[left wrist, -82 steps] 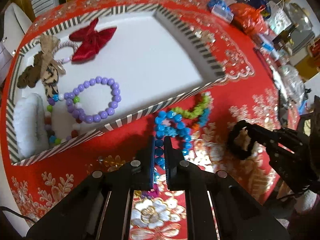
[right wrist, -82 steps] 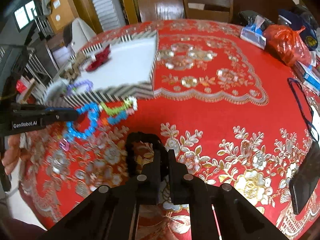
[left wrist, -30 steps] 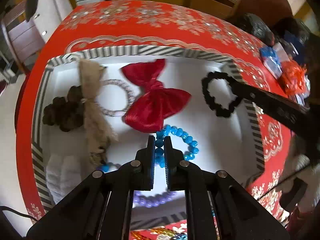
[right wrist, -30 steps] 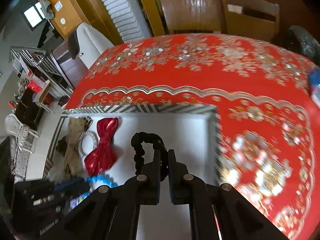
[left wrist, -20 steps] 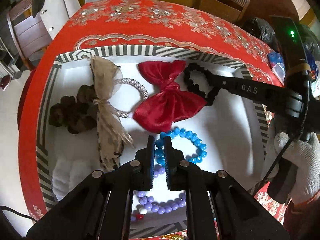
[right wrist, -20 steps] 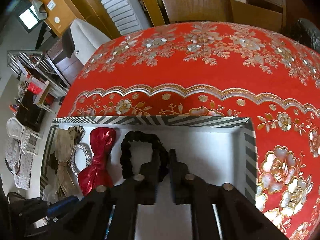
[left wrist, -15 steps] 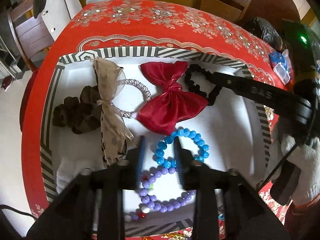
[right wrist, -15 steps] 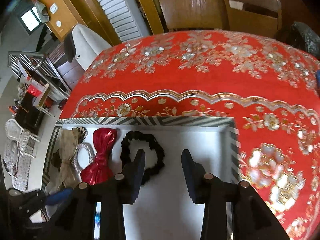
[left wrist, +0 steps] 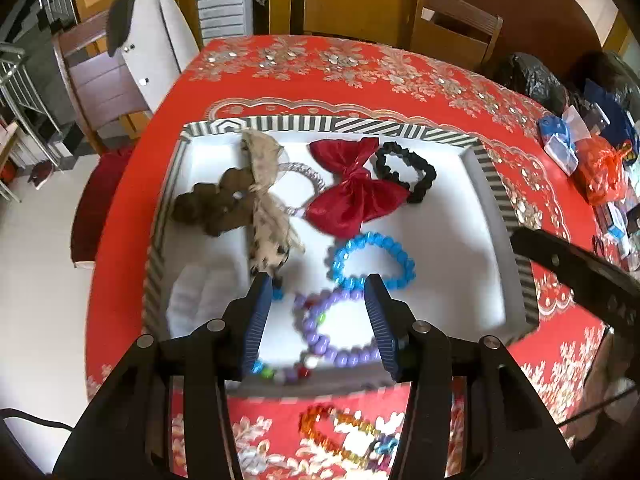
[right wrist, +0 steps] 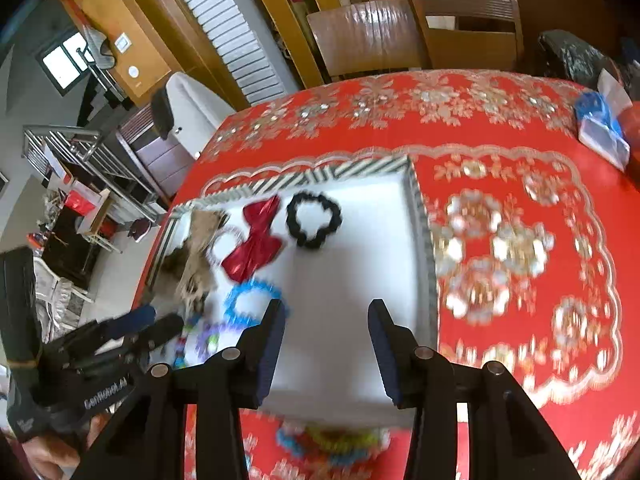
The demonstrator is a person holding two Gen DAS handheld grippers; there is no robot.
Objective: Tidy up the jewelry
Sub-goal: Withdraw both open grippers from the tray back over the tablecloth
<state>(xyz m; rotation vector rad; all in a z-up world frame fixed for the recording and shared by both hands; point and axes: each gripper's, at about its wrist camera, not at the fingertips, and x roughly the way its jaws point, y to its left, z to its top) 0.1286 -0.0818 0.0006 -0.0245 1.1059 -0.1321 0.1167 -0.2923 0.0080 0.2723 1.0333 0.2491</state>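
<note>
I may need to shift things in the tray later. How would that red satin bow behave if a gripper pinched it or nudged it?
The red bow looks like thin glossy fabric, so it would probably crumple rather than resist a pinch. It seems light and likely to slide on the smooth white floor of the tray. One wing overlaps the black scrunchie, so a push might drag that along.

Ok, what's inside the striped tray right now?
In the striped tray: black scrunchie, red bow, blue bead bracelet, purple bead bracelet, beige bow, brown scrunchie. The near edge is hidden behind the left tongs.
</note>
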